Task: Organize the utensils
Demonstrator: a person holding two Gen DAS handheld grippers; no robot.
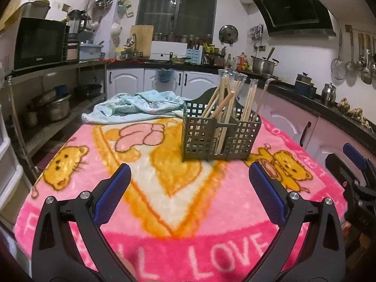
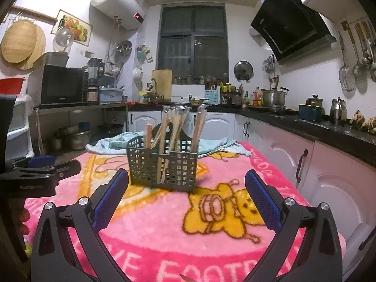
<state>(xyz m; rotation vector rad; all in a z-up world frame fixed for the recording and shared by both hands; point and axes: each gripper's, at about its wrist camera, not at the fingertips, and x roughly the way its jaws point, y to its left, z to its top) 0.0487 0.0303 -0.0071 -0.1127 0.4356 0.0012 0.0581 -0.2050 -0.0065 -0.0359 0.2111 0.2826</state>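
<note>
A dark green lattice utensil holder (image 1: 221,134) (image 2: 162,164) stands upright on the pink cartoon blanket (image 1: 164,211) (image 2: 164,223). Several wooden chopsticks (image 1: 225,103) (image 2: 174,129), some in clear wrappers, lean inside its compartments. My left gripper (image 1: 190,174) is open, its blue pads spread wide, hovering short of the holder with nothing between them. Open too, my right gripper (image 2: 186,178) sits just in front of the holder and grips nothing. The other gripper shows at the edge of each view: at the right edge of the left wrist view (image 1: 352,178), at the left edge of the right wrist view (image 2: 40,171).
A crumpled light blue cloth (image 1: 138,105) (image 2: 211,145) lies behind the holder at the table's far end. White and pink cabinets under a black counter (image 2: 305,127) run along the right. A shelf with a microwave (image 1: 40,42) and pots stands at left.
</note>
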